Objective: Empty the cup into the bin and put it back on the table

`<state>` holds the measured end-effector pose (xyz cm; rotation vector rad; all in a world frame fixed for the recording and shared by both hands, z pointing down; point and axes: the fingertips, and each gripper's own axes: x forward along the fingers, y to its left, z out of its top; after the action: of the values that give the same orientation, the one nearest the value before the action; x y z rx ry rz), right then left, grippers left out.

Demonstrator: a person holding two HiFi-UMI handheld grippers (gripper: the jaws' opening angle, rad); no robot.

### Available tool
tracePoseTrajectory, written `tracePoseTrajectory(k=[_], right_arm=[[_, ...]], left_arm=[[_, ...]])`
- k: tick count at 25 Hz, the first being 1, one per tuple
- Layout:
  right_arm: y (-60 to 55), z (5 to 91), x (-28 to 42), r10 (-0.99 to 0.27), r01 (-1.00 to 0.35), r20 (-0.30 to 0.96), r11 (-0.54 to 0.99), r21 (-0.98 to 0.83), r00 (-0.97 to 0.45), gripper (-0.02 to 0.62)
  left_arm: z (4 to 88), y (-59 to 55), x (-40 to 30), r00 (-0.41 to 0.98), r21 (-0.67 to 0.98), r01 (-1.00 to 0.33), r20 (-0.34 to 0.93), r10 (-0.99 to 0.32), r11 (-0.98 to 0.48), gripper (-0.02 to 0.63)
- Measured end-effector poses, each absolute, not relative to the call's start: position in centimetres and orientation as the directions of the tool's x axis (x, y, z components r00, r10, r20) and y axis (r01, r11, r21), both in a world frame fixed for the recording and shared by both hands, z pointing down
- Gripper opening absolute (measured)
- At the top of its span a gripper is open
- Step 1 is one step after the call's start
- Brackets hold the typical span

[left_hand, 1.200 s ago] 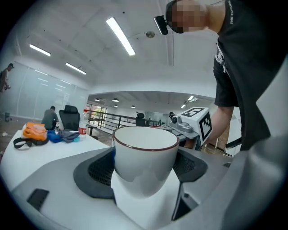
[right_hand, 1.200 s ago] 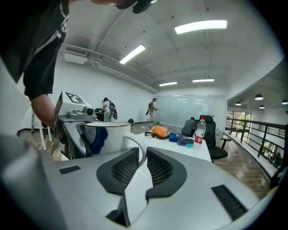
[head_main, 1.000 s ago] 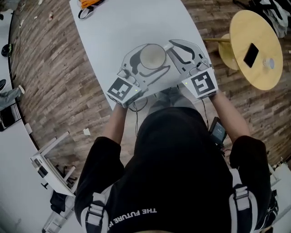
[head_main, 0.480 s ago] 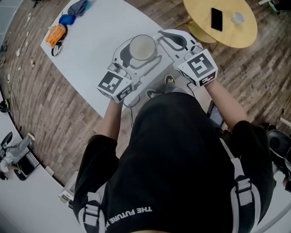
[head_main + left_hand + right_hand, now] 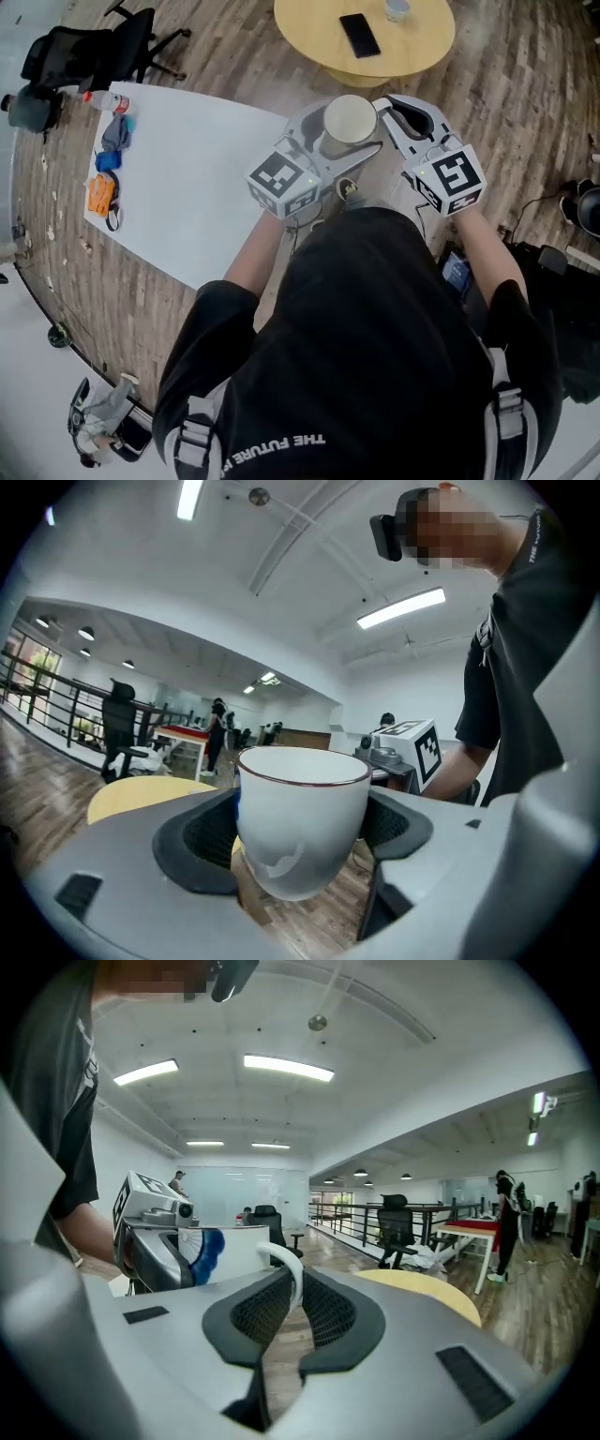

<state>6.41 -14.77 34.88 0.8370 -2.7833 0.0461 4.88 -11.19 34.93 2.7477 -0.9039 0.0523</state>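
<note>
Cup [image 5: 349, 120]: one, white glazed ceramic, rounded, thin dark rim, held in the air over plank floor [image 5: 525, 84] between white table [image 5: 187, 187] and round yellow table [image 5: 309, 28]. My left gripper [image 5: 300, 832] clamps its body between dark mesh pads [image 5: 211, 834]. My right gripper [image 5: 286, 1324], jaws just tightened, pinches its single loop handle [image 5: 292, 1279].

Both forearms reach forward from the body with elbows bent, holding the two grippers side by side ahead of the chest and roughly level. The left gripper [image 5: 349, 127] has its jaws pressed against opposite sides of the cup [image 5: 300, 817] and carries it upright. The right gripper [image 5: 386, 103], just beside it, has just been closing its jaws, and they pinch the cup's handle [image 5: 292, 1283] between their pads.
</note>
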Motion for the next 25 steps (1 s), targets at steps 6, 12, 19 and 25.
tracePoseTrajectory(k=[6, 12, 19, 25], right_arm=[[-16.4, 38.9, 13.4, -0.598, -0.652, 0.343, 0.756, -0.059, -0.724, 0.046], [-16.4, 48.5, 16.3, -0.45, -0.677, 0.576, 0.687, -0.264, -0.682, 0.048], [-15.0, 57.0, 18.2, -0.281, -0.706, 0.71, 0.575, -0.414, -0.646, 0.048], [-14.6, 58.9, 18.6, -0.246, -0.715, 0.726, 0.534, -0.451, -0.642, 0.048]], left_arm=[[38.7, -13.0, 11.4, 0.885, 0.38, -0.465, 0.187, -0.425, -0.8, 0.379], [47.3, -13.5, 14.1, 0.925, 0.684, -0.381, 0.284, -0.254, -0.623, 0.379], [55.1, -12.5, 16.0, 0.938, 0.855, -0.346, 0.315, -0.143, -0.386, 0.379], [56.8, -12.3, 16.4, 0.942, 0.885, -0.335, 0.317, -0.106, -0.325, 0.379]])
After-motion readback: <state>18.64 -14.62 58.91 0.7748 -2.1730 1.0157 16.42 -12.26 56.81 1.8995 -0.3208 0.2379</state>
